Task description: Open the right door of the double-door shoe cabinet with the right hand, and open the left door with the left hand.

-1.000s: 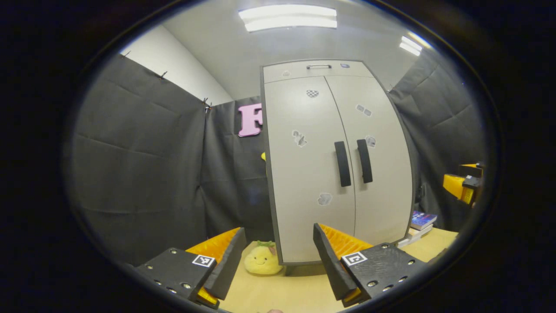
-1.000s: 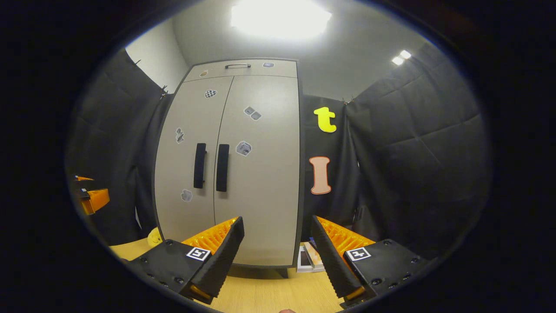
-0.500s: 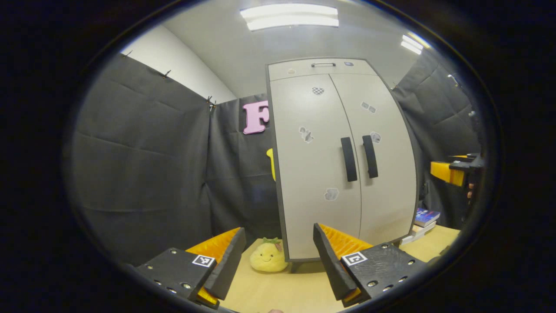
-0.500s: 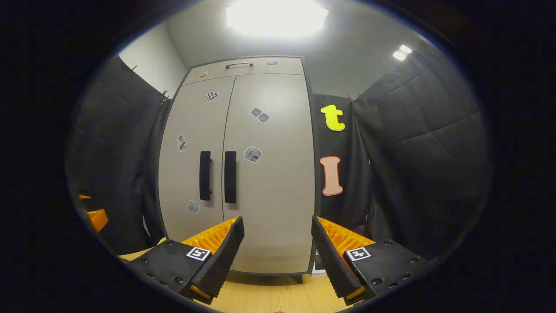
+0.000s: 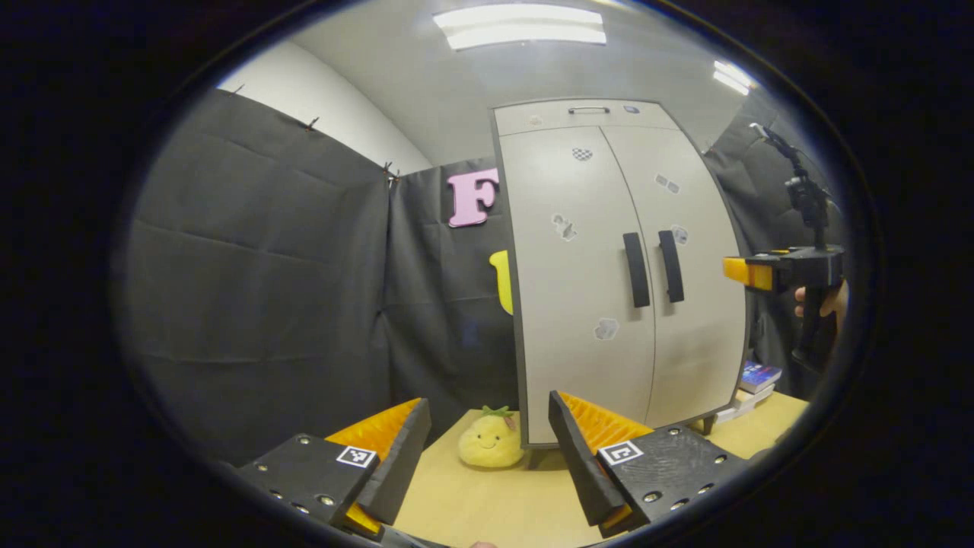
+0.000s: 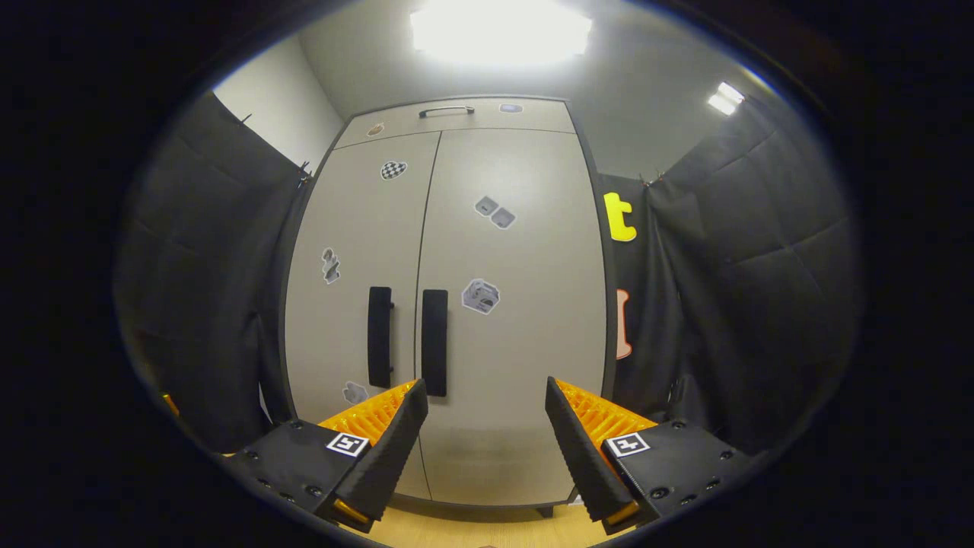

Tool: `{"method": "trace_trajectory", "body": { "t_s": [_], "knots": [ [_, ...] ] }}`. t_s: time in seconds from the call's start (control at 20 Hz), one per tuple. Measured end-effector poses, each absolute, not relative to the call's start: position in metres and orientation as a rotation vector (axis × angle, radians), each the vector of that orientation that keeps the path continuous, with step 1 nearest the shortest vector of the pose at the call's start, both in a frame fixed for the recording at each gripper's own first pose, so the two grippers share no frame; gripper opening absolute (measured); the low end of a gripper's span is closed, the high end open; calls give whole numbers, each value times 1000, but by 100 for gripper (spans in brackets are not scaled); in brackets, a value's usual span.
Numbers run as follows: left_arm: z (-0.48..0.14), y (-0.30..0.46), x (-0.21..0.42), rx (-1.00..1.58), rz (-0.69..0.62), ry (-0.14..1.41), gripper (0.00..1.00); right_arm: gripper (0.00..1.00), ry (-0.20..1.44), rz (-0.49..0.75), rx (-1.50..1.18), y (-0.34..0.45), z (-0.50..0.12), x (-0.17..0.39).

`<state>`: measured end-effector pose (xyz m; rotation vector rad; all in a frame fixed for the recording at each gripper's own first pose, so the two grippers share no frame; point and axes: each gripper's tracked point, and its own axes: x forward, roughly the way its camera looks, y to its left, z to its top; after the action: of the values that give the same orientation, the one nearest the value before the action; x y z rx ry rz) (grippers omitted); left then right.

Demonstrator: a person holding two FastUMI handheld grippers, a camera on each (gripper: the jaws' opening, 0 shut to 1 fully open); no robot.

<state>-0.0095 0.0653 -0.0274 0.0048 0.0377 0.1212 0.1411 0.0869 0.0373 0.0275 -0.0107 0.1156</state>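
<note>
The pale grey double-door shoe cabinet (image 6: pixel 456 289) (image 5: pixel 609 304) stands on a wooden table with both doors closed. Each door has a dark vertical handle: the left handle (image 6: pixel 379 336) (image 5: pixel 636 269) and the right handle (image 6: pixel 434 342) (image 5: pixel 670 266) sit side by side at the middle seam. My right gripper (image 6: pixel 487 441) is open, raised in front of the right door, a short way off it and to the right of its handle. In the left gripper view the right gripper (image 5: pixel 749 272) shows held by a hand (image 5: pixel 825 301) at the far right. My left gripper (image 5: pixel 487 457) is open, low over the table, left of the cabinet and well back from it.
A yellow plush fruit toy (image 5: pixel 491 441) lies on the wooden table (image 5: pixel 487 502) at the cabinet's left foot. A stack of books (image 5: pixel 749 384) lies by its right foot. Black cloth walls close in on both sides. A small drawer handle (image 6: pixel 445 111) is on the cabinet's top.
My right gripper has risen and come closer to the cabinet, whose doors now loom larger. My left gripper has swung left, so the cabinet sits farther right in its view.
</note>
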Motion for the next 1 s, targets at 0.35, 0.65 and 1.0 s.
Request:
{"method": "trace_trajectory", "body": {
  "t_s": [0.35,0.65,1.0],
  "knots": [
    [-33,99,-28,18,204,56,91,97,-36,157,6,122,57,182],
    [-38,122,-46,25,265,76,90,96,15,160,5,145,53,222],
    [-44,137,-58,26,303,99,90,93,101,128,-3,157,33,264]
  ]
}}
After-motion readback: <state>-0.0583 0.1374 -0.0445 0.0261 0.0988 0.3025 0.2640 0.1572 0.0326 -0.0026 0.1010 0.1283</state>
